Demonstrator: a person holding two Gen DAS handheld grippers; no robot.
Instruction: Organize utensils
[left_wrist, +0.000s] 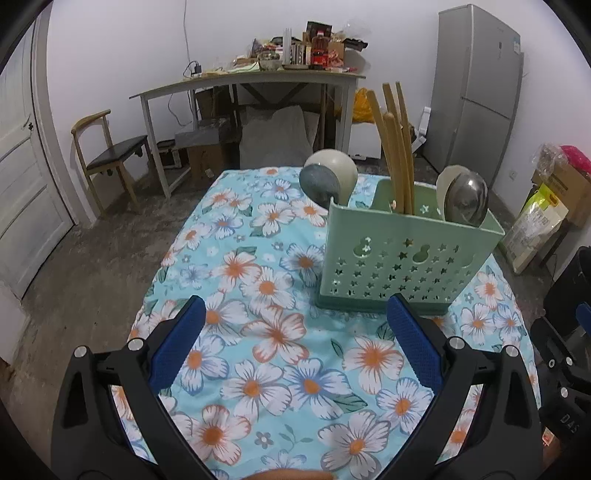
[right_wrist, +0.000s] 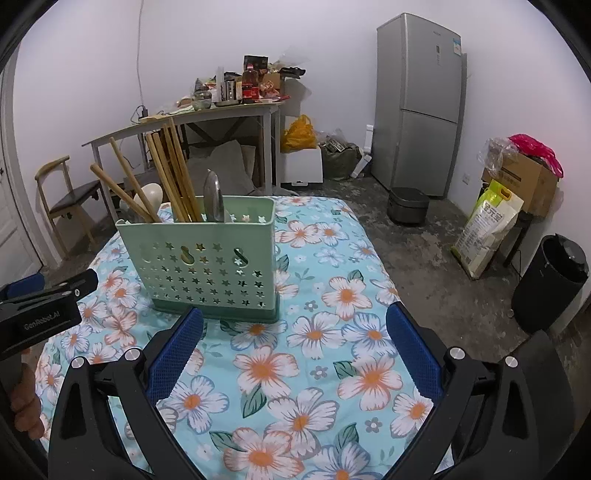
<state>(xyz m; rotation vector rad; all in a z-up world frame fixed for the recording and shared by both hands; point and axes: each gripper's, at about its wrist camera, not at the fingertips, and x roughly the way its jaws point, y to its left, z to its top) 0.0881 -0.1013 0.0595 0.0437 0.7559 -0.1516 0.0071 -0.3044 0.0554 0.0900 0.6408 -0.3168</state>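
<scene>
A green perforated utensil caddy (left_wrist: 399, 258) stands upright on the floral tablecloth (left_wrist: 280, 369). It holds wooden chopsticks (left_wrist: 397, 155), a grey and a cream spoon (left_wrist: 327, 177) on the left, and a steel spoon (left_wrist: 467, 199) on the right. My left gripper (left_wrist: 295, 314) is open and empty, just in front of the caddy. In the right wrist view the caddy (right_wrist: 207, 254) with chopsticks (right_wrist: 173, 173) and steel spoon (right_wrist: 214, 199) sits ahead and left. My right gripper (right_wrist: 293, 325) is open and empty. The left gripper (right_wrist: 44, 306) shows at the left edge.
A cluttered grey table (left_wrist: 258, 79) and a chair (left_wrist: 107, 155) stand behind. A fridge (right_wrist: 421, 107), rice cooker (right_wrist: 408, 205), boxes and bags (right_wrist: 517, 192) and a black bin (right_wrist: 554, 280) stand on the floor to the right.
</scene>
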